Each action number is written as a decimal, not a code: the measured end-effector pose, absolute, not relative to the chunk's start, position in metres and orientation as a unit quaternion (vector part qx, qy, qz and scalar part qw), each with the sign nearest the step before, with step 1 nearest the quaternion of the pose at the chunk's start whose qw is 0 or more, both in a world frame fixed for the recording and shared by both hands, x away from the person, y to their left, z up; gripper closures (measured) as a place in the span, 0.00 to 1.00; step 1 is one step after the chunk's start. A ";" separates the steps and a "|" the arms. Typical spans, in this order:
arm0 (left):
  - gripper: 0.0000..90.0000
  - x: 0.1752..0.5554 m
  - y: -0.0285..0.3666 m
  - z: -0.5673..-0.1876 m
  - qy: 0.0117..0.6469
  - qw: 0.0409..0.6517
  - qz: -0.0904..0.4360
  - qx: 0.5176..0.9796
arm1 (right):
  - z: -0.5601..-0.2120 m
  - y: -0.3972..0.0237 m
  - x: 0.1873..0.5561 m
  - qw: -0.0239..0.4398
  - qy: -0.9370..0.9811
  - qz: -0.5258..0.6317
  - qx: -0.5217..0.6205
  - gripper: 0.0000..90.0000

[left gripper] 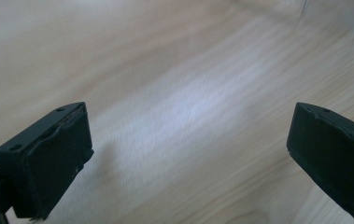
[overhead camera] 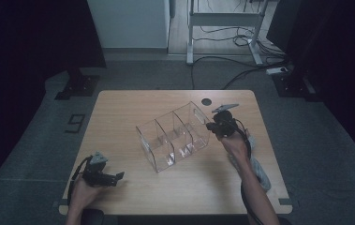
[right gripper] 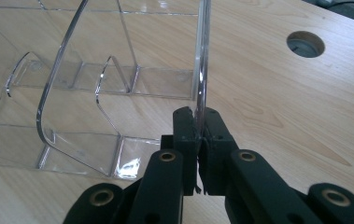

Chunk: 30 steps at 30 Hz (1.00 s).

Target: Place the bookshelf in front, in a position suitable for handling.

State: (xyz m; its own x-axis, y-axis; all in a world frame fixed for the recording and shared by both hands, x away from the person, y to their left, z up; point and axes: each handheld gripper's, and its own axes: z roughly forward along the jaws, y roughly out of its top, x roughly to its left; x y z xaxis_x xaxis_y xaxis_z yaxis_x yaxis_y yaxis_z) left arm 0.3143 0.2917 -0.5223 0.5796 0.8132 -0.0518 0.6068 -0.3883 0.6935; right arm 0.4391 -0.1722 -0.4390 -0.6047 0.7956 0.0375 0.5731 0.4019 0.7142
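While the right hand-held gripper pinches the end wall of the clear acrylic organizer, its jaws are clamped tight on that thin pane. That organizer stands near the middle of the worktop, dividers upright. It looks light, stiff, slick and probably brittle, so a wall edge low down seems the safest hold. Near the front left corner, the left hand-held gripper is wide open and empty.

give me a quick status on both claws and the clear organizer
Right claw shut on end wall of clear organizer. Left claw open, empty, low over table. Nothing in the way.
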 end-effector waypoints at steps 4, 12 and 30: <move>0.02 0.313 0.286 -0.509 0.416 0.368 0.159 0.816 | -0.439 -0.169 0.435 0.153 0.828 0.357 0.405 0.96; 0.11 0.314 0.273 -0.485 0.387 0.406 0.174 0.809 | -0.438 -0.160 0.427 0.141 0.841 0.355 0.384 0.96; 0.18 0.313 0.262 -0.474 0.358 0.445 0.182 0.800 | -0.437 -0.135 0.416 0.127 0.861 0.355 0.341 0.96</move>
